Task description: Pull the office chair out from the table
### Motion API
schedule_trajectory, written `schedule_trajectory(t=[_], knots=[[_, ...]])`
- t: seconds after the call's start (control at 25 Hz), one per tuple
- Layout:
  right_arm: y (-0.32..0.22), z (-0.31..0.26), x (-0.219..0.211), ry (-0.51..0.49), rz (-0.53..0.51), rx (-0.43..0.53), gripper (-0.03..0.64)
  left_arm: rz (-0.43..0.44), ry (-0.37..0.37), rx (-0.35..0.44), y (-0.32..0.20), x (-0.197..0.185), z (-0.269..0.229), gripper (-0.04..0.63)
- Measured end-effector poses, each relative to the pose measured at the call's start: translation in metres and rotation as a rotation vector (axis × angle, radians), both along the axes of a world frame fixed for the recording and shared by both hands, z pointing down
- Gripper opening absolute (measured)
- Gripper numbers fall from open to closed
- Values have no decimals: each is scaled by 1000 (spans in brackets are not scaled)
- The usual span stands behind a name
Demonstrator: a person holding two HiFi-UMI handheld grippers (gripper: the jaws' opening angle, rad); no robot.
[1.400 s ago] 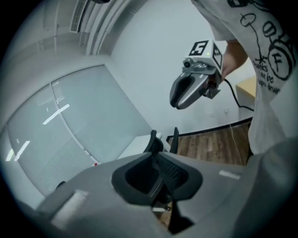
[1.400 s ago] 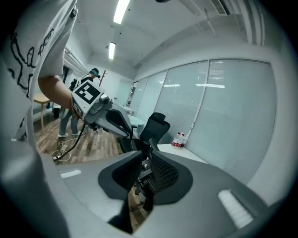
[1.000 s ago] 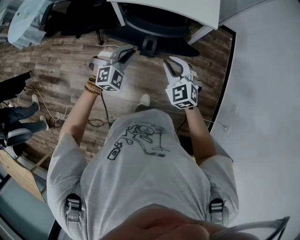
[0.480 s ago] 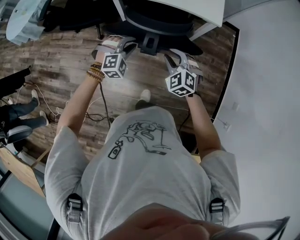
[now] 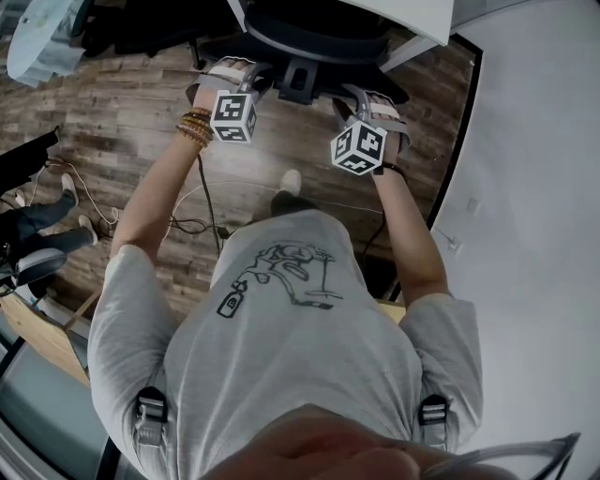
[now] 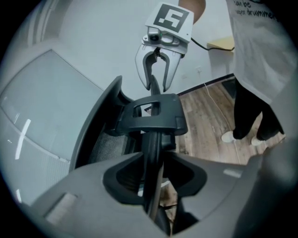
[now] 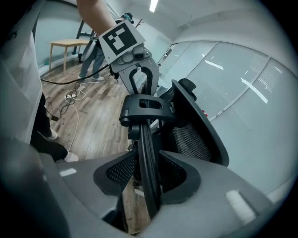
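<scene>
One person in a grey T-shirt (image 5: 281, 356) is standing behind one black office chair (image 5: 319, 37), which is sitting pushed in at one white table (image 5: 412, 19) at the top of the head view, its back partly covered by the tabletop. At far left a second person's legs (image 5: 33, 220) are showing at the frame edge, and one thin cable (image 5: 187, 223) is trailing over the wood floor (image 5: 122, 141) in the strip behind the chair, where the wearer's own shoe (image 5: 291, 180) is also planted. Two grippers, each carrying one marker cube (image 5: 234, 117), are reaching down onto the top of the chair back. The left gripper (image 5: 246, 77), on a wrist wearing beaded bracelets (image 5: 195, 127), is straddling the thin black rim (image 6: 151, 139) of the backrest, left of the one central headrest bracket (image 5: 298, 84). Its jaws have just been opening and are standing apart, the rim running between them unclamped. The right gripper (image 5: 354, 98) is doing the same on the bracket's right, its jaws likewise just opening and spread either side of the rim without pinching it. Further right, one white wall (image 5: 534, 234) is running close beside chair and table
</scene>
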State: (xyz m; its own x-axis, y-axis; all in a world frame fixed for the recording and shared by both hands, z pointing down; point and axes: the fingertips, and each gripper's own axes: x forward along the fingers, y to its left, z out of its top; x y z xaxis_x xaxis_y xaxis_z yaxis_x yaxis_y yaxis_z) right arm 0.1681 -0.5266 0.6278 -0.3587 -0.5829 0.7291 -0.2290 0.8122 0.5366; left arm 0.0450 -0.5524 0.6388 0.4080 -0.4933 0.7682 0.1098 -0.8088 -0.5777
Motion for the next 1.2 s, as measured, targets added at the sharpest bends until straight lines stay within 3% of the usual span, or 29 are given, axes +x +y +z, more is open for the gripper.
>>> schedule_trajectory(t=[0.12,0.28,0.44,1.2], knots=[[-6,14,6,48,-3,-7,169,9,-37,-25,0,3,11,130],[-8,21,9,83,-16,-26,115,13,-65,3,-5,2,16,110],[-7,20,9,85,-21,-29,112,21,-66,-35,1,3,14,106],[13,21,1,66,24,-45,112,10,-80,-42,20,-6,19,101]])
